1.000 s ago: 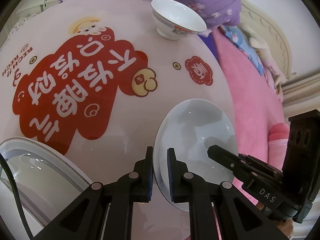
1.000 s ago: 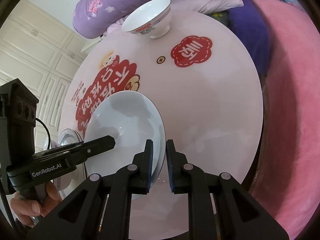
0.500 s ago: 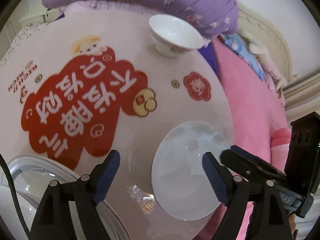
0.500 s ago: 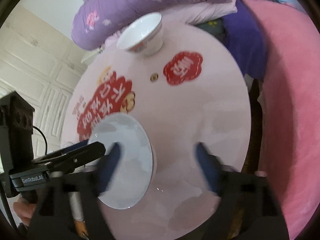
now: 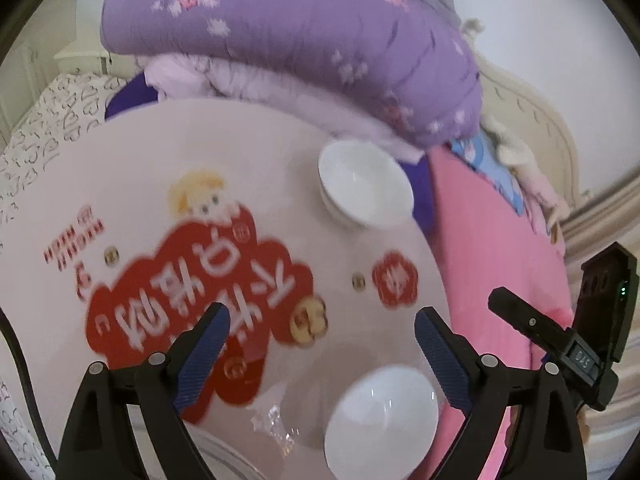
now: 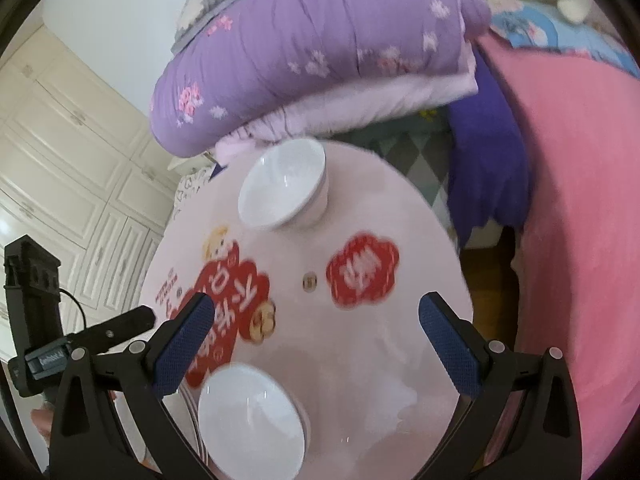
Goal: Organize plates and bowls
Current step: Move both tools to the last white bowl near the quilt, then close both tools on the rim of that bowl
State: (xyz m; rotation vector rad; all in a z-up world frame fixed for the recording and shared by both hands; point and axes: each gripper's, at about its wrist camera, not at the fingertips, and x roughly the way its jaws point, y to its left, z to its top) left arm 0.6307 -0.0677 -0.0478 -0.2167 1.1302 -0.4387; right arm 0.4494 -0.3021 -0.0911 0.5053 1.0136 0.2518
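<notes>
A small white plate point(image 5: 380, 420) lies flat on the round pink table point(image 5: 280, 152) near its front edge, also seen in the right wrist view as the plate point(image 6: 250, 420). My left gripper point(image 5: 322, 336) hovers above and behind it, jaws opening wide, its pads off the plate. My right gripper point(image 6: 318, 328) does the same from the other side, jaws opening, nothing pressed between them. A white bowl point(image 5: 364, 184) stands upright at the table's far edge, the same bowl point(image 6: 284, 184) in the right wrist view.
The rim of a larger plate point(image 5: 224, 454) shows at the lower left, with a crumpled clear wrapper point(image 5: 276, 420) beside it. A purple quilt point(image 5: 300, 40) is piled behind the table. A pink bedspread point(image 6: 580, 200) lies to the right, white cupboards point(image 6: 60, 160) to the left.
Both grippers were shut on opposite rims of the small plate. They have let go, opened wide and drawn up and back; the plate now lies on the table.
</notes>
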